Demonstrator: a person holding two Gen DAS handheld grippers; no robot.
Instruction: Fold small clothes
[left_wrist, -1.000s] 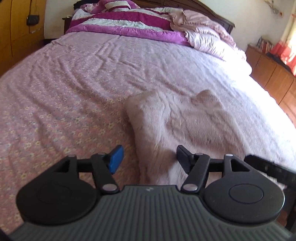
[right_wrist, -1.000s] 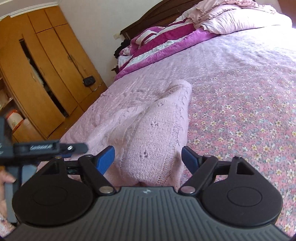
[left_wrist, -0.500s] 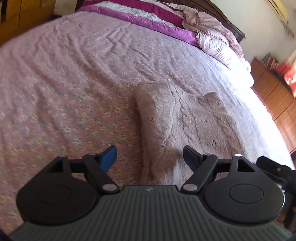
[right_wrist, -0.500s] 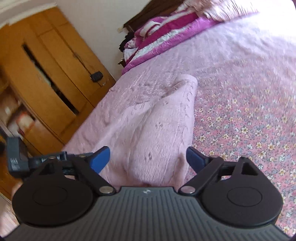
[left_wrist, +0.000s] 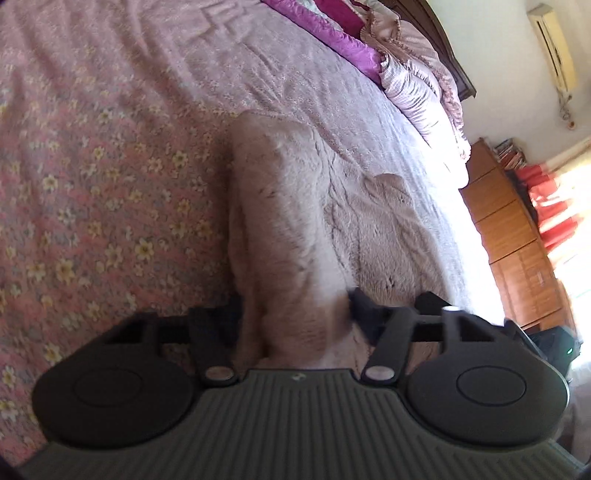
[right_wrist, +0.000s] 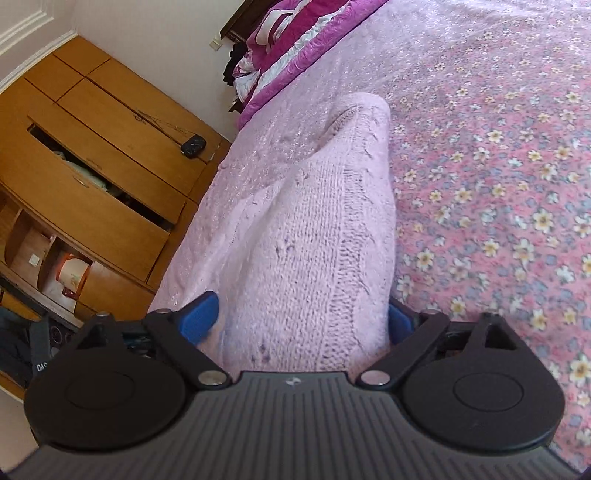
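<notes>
pink cable-knit sweater (right_wrist: 314, 221) is laid on the floral bedspread (right_wrist: 498, 166), one side raised in a soft ridge. its near edge is straddled by left claw (left_wrist: 295, 314) and right claw (right_wrist: 303, 321), both spread wide, not clamped. open bedspread is seen beyond; wooden wardrobe (right_wrist: 92, 166) stands beside the bed.

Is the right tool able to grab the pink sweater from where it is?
Probably yes. The right tool already has the pink sweater bunched between its open fingers, with nothing blocking; it seems only to need squeezing.
</notes>
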